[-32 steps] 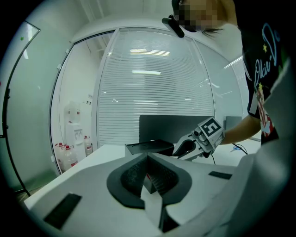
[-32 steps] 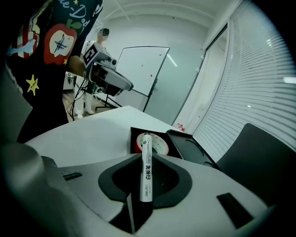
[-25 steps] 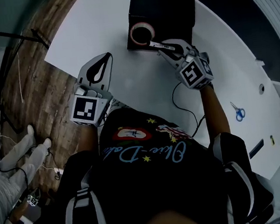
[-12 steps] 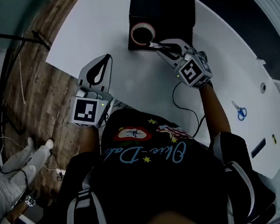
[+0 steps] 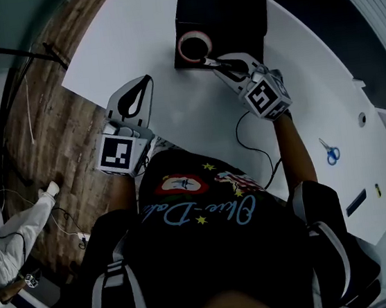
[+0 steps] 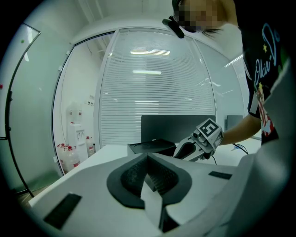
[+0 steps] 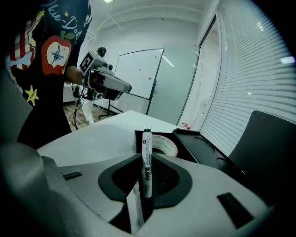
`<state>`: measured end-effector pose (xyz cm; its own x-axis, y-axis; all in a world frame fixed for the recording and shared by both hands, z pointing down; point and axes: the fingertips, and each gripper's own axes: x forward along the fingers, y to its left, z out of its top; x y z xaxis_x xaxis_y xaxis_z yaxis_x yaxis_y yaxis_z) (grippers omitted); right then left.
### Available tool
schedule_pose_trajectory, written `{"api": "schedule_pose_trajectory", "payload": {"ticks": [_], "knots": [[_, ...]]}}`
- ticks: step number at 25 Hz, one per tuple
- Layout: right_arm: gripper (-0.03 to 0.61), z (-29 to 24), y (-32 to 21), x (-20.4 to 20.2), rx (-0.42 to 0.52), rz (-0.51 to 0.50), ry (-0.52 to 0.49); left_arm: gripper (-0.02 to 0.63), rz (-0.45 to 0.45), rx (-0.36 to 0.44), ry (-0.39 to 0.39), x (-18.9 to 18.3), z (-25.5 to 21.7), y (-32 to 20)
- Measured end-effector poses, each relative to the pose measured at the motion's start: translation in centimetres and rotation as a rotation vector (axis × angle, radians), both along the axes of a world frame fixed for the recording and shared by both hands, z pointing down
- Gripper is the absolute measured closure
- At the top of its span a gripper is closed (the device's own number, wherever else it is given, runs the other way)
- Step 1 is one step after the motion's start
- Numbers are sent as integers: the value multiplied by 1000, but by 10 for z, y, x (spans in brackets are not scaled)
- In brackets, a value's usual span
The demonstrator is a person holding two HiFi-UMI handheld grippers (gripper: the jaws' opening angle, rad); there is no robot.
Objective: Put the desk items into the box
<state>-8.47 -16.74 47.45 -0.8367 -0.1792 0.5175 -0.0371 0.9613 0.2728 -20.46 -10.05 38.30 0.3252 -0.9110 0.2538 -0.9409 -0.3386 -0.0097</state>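
Observation:
A black box [image 5: 226, 12] stands open at the table's far side, with a red-and-white tape roll [image 5: 194, 46] inside it. My right gripper [image 5: 211, 62] is at the box's near edge, beside the roll, shut on a white marker pen [image 7: 147, 159] with a black cap. The pen stands upright between the jaws, with the roll [image 7: 165, 144] and the box [image 7: 206, 147] just beyond it. My left gripper [image 5: 146, 80] hovers over the table's left part, away from the box, its jaws together with nothing in them. The left gripper view shows the box [image 6: 149, 146] and the right gripper [image 6: 186, 150] ahead.
Blue-handled scissors [image 5: 328, 150] lie on the white table [image 5: 129, 32] at the right, and a black cable [image 5: 246, 141] trails under my right arm. The table's left edge borders a wooden floor [image 5: 57, 131], where a person in white [image 5: 11, 238] stands.
My right gripper has rolled slightly at the box's edge, the pen still in it. The left gripper is still. The person in white at the left has stepped down the picture.

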Motion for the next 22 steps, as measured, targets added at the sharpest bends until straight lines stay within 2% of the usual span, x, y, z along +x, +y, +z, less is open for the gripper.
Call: {"api": "schedule_pose_trajectory", "payload": {"ticks": [17, 22], "knots": [[506, -1, -2, 0, -12, 9, -15, 617, 2, -2, -4, 1, -1, 0], [505, -5, -2, -2, 10, 13, -10, 617, 4, 2, -3, 0, -3, 0]]}}
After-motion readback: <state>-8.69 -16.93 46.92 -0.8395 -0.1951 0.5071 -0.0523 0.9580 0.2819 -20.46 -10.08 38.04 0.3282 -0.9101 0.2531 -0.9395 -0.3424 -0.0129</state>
